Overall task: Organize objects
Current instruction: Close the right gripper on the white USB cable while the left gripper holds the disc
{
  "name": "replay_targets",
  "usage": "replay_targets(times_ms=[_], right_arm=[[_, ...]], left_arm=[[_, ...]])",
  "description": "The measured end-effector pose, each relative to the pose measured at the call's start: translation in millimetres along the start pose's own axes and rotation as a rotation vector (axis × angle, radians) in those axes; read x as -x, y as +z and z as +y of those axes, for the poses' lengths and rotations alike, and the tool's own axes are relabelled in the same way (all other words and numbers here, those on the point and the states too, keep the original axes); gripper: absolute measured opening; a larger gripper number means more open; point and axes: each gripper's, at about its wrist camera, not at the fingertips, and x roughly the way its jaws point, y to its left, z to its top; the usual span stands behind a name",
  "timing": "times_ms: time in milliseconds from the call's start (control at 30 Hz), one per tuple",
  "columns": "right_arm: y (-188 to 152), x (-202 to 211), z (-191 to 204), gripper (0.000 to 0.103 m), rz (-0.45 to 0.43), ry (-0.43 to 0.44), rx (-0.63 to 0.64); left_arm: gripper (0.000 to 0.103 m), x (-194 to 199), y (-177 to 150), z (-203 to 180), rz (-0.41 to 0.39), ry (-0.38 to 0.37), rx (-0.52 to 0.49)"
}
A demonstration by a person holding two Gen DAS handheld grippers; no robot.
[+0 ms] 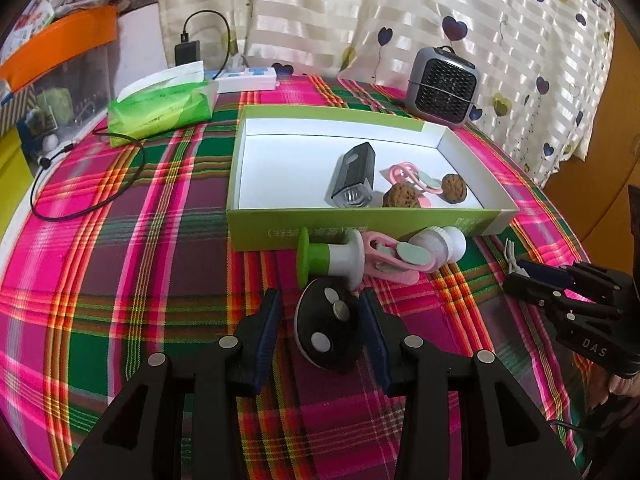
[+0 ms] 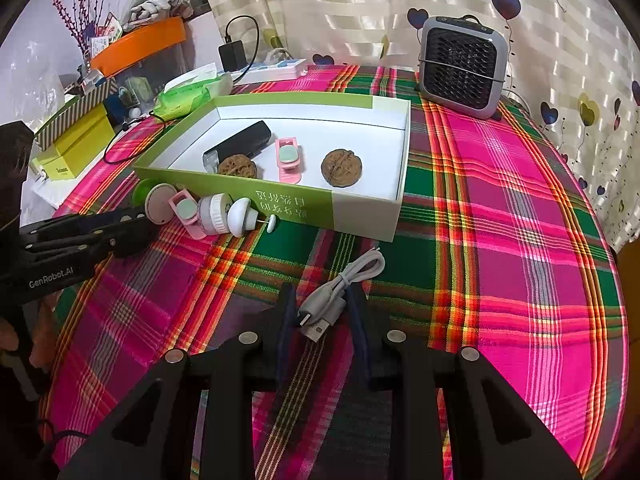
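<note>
A black oval piece with silver dots point(image 1: 326, 328) lies on the plaid cloth between the fingers of my left gripper point(image 1: 322, 316). The right pad sits against it, a gap shows at the left pad, so the gripper is open. My right gripper point(image 2: 320, 312) is shut on a bundled white USB cable point(image 2: 340, 284) that rests on the cloth. The green and white box point(image 1: 360, 222) holds a black device point(image 1: 354, 176), two walnuts point(image 1: 401, 196) and a pink clip point(image 1: 404, 174). Against its front wall lie a green-white stopper point(image 1: 332, 258), another pink clip point(image 1: 396, 260) and a white round brush point(image 1: 444, 242).
A grey fan heater point(image 1: 442, 88) stands behind the box at the right. A green tissue pack point(image 1: 160, 110), a white power strip point(image 1: 248, 80) and a black cord point(image 1: 80, 200) lie at the left. Curtains hang behind the table.
</note>
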Motion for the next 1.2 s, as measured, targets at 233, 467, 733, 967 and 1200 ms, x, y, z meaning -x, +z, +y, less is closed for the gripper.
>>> replay_targets(times_ms=[233,467,733,967,1200], right_arm=[[-0.7,3.1,3.3,0.027,-0.009,-0.003,0.015],[-5.7,10.6,6.8,0.026,-0.027,0.018,0.018],[-10.7,14.0,14.0,0.01,-0.028,0.029,0.036],[-12.6,15.6,10.6,0.01,-0.024,0.016,0.029],[-12.5,15.3,14.7,0.01,-0.02,-0.008,0.057]], left_arm=[[0.024,7.3,-4.5,-5.6,-0.015,-0.012,-0.018],[0.024,14.8,-10.1,-11.1,-0.028,-0.028,-0.029],[0.024,21.7,-15.6,-17.1,-0.038,-0.038,-0.035],[0.024,21.5,-16.4,-19.3,-0.035,-0.046,-0.035],[0.024,21.2,-16.8,-20.2,-0.033,-0.052,-0.035]])
